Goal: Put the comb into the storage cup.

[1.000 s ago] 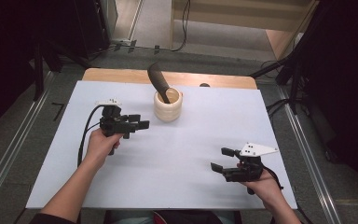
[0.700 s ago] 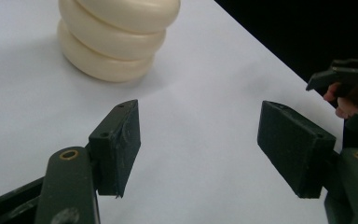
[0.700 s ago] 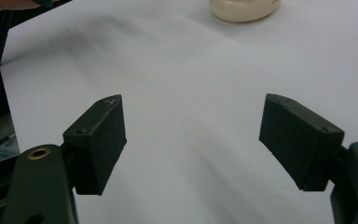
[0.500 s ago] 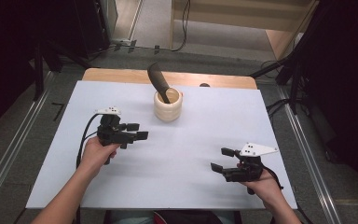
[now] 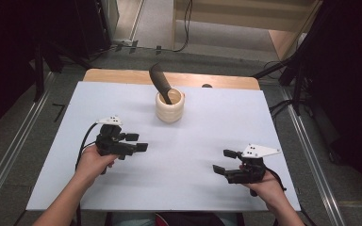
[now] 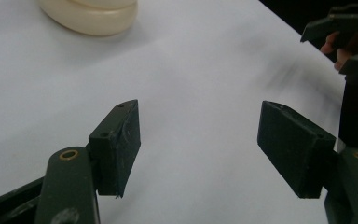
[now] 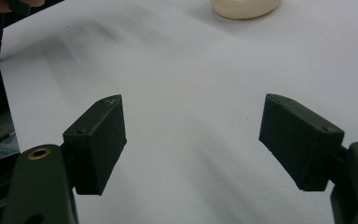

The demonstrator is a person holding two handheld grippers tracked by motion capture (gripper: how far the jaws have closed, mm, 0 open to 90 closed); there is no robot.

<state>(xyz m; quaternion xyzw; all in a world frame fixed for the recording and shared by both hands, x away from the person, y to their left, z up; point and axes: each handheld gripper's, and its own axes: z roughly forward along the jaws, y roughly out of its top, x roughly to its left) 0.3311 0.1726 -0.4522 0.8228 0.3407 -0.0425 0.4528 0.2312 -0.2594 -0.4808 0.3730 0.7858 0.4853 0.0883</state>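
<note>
High view has both hands low on the white tabletop (image 5: 193,188), and nothing is held. The left gripper (image 5: 136,142) hovers left of centre, its fingers spread wide with only bare tabletop between them, as the left gripper view confirms (image 6: 198,149). The right gripper (image 5: 225,161) sits near the front right corner, fingers (image 7: 100,142) likewise apart and empty. The cream mortar (image 5: 169,107) stands upright toward the far middle, well apart from both, with the dark pestle (image 5: 160,82) leaning out of it to the left. This reads as an approach not yet made. Next move, by my reckoning: one gripper steadies the mortar's wall while the other lines up around the slanted pestle handle, matching its tilt before pinching.
</note>
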